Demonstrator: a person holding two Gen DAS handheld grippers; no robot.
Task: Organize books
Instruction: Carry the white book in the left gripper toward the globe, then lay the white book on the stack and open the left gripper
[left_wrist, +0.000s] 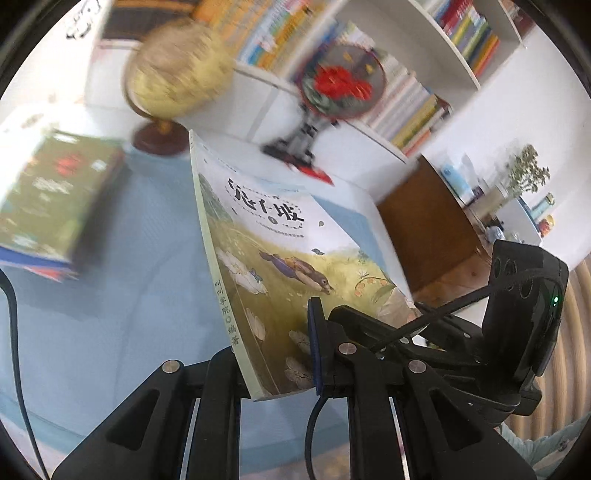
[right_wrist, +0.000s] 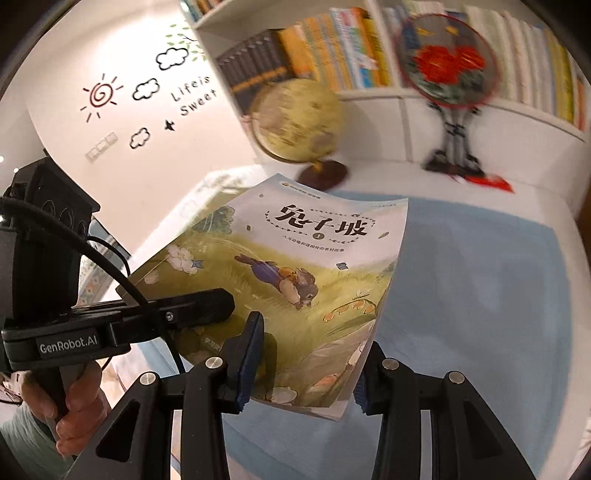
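A thin picture book (left_wrist: 280, 258) with a rabbit on its cover hangs tilted above the blue table mat (left_wrist: 110, 314). My left gripper (left_wrist: 271, 343) is shut on its lower spine corner, with the blue pad (left_wrist: 316, 339) pressed on the cover. My right gripper (left_wrist: 436, 325) clamps the opposite lower corner. In the right wrist view the same book (right_wrist: 295, 266) sits between my right gripper's (right_wrist: 310, 347) pads, one pad (right_wrist: 251, 354) on the cover, and the page bends slightly. The left gripper (right_wrist: 218, 306) grips the book's left edge there, with a person's hand (right_wrist: 77, 398) on its handle.
A stack of books (left_wrist: 55, 203) lies on the mat at the left. A globe (right_wrist: 295, 118) and a round fan ornament with red flowers (right_wrist: 447, 66) stand at the back. Filled white bookshelves (right_wrist: 340, 44) rise behind them. A brown wooden panel (left_wrist: 424, 229) stands at the right.
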